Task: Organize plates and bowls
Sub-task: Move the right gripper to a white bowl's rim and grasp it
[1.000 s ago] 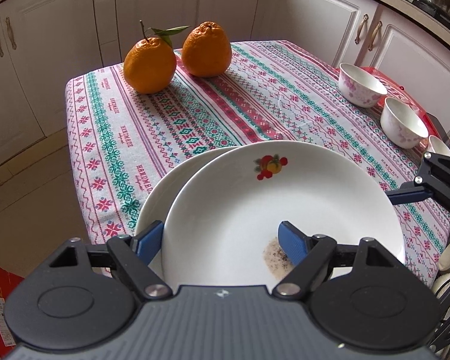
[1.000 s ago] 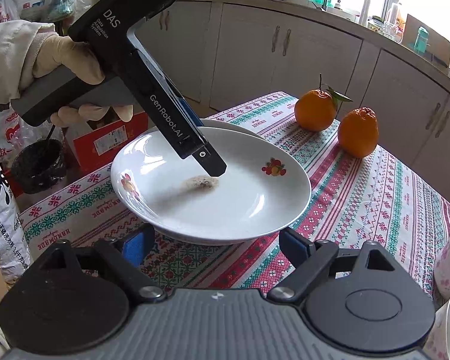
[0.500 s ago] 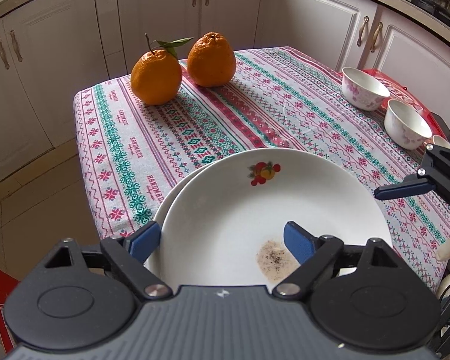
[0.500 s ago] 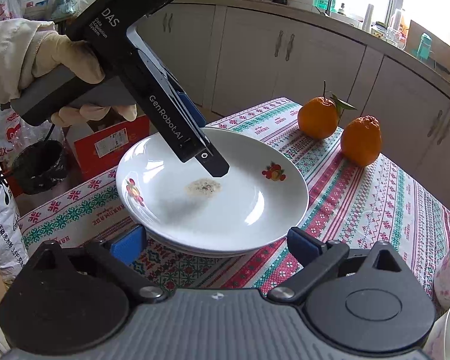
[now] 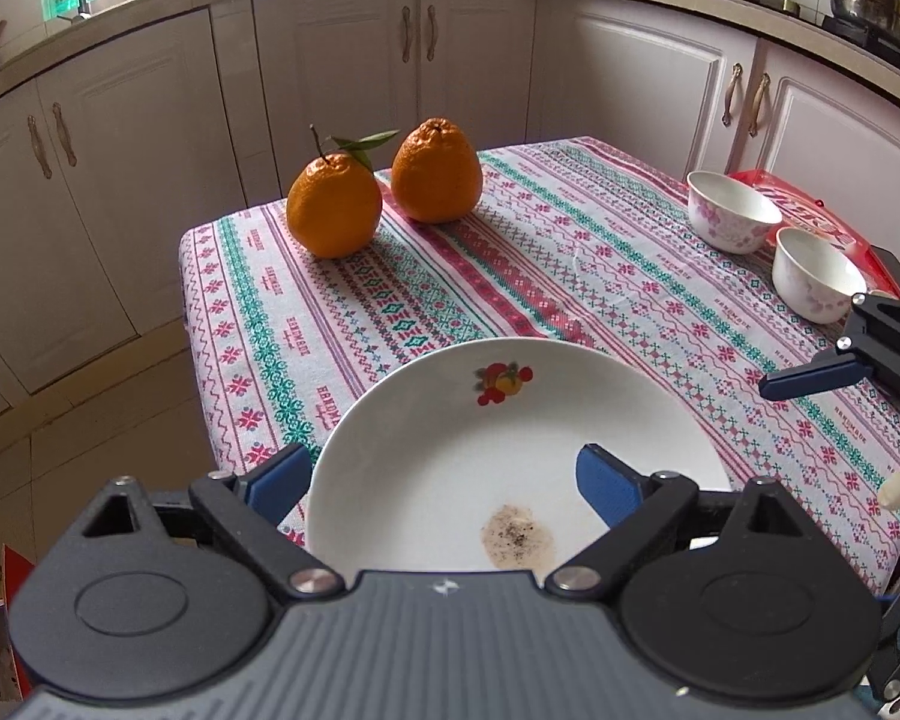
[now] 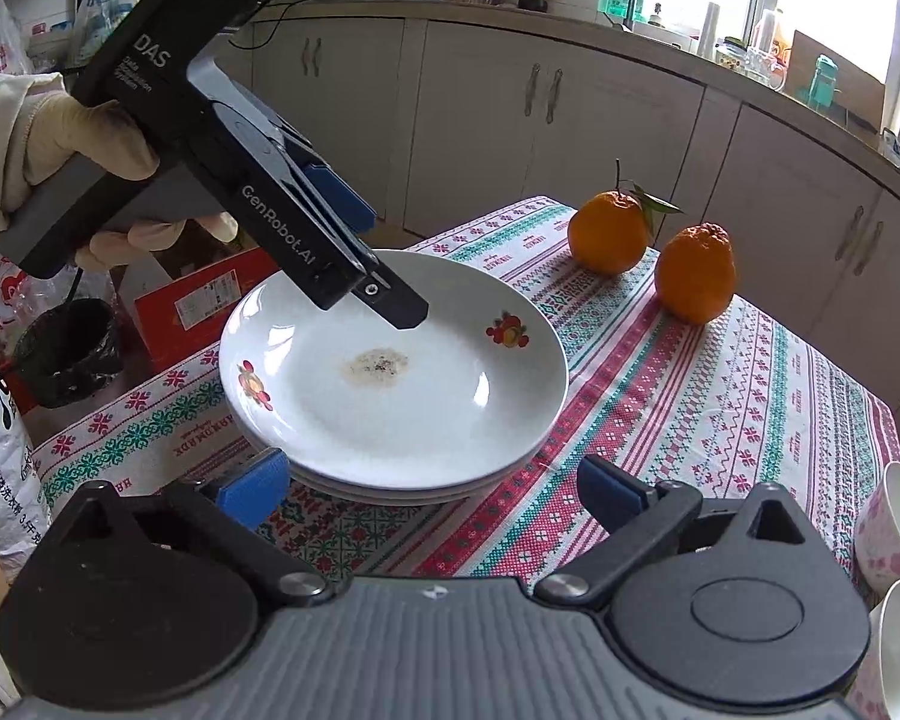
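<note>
The white round ceramic plate with fruit prints lies on a second plate at the desk's near-left corner. It is round, so it has no long axis, and its hollow faces up. The left gripper has jaws apart around its rim. The right gripper is also apart and empty. A bump from the left jaws could slide the top plate toward the desk edge.

Our black left gripper with blue pads, gripped by our cream-gloved left hand, tilts downward, jaws spread wide. Our matching right gripper gapes equally wide.
</note>
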Motion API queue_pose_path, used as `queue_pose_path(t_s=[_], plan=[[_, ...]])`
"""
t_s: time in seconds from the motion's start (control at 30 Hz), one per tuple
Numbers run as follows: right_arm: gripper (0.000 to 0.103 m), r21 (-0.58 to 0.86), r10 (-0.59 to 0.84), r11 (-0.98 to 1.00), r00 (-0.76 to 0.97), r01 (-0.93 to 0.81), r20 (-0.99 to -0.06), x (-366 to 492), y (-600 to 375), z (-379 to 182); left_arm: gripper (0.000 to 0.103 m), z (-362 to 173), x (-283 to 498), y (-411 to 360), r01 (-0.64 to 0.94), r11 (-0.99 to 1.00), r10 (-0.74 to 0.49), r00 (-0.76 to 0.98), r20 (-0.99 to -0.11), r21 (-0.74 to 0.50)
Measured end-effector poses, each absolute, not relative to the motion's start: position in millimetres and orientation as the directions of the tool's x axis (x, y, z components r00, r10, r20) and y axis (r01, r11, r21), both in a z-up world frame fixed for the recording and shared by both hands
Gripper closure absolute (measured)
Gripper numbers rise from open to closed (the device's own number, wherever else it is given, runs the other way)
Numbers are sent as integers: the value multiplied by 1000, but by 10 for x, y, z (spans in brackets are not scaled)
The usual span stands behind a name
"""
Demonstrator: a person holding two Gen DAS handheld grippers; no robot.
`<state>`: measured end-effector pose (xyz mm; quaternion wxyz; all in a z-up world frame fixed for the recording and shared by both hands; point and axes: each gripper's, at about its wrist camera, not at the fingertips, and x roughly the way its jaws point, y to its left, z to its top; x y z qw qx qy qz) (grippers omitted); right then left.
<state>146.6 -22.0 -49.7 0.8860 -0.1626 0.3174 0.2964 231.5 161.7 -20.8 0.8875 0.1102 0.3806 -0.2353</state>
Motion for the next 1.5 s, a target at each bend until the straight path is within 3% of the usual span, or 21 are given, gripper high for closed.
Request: queue_pose_path(t_s=[0.33, 0.57, 0.63, 0.83, 1.5], plan=[[0, -111, 391, 808, 668, -578, -633, 1345, -450, -414, 8, -35, 1734, 1382, 472, 878, -322, 704, -632, 79], [0, -125, 337, 851, 714, -509, -613, 1157, -773, -366, 7, -81, 1219, 1137, 330, 943, -256, 793, -553, 37], [0, -122, 320, 867, 727, -484, -607, 1098, -902, -352, 2, -92, 1103, 1037, 315, 949, -253, 809, -530, 29], [0, -91, 264, 916, 757, -391, -598, 901, -1351, -362, 1, -154, 883, 600, 371, 926, -288, 815, -504, 71], [0, -57, 47, 993, 800, -101, -598, 555, -2644, -322, 1, -411, 887, -715, 684, 724, -526, 629, -573, 86]])
